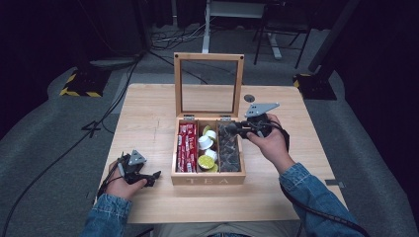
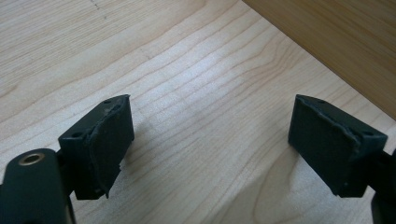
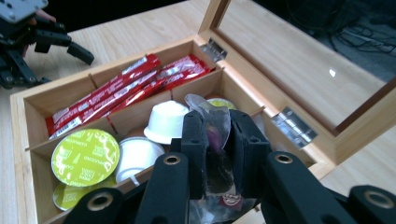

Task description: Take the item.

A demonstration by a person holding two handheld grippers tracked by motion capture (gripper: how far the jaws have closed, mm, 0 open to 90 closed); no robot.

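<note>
Right gripper (image 3: 217, 140), jaws pinched on a clear tea bag packet (image 3: 211, 122), held over the right compartment of the wooden tea box (image 1: 208, 179). Its own view reveals the packet between the pads; the high view shows the gripper (image 1: 236, 127) above dark packets (image 1: 229, 147). Middle compartment: white and green-lidded capsules (image 3: 85, 157). Left compartment: red sachets (image 1: 187, 147). Left gripper (image 2: 208, 140), jaws wide and empty, rests on the table (image 1: 148, 118) left of the box.

Tea box (image 1: 208, 179) mid-table, its upright glass lid (image 1: 208, 85) walling off the far side. Bare wood left and right of the box gives my hands room.
</note>
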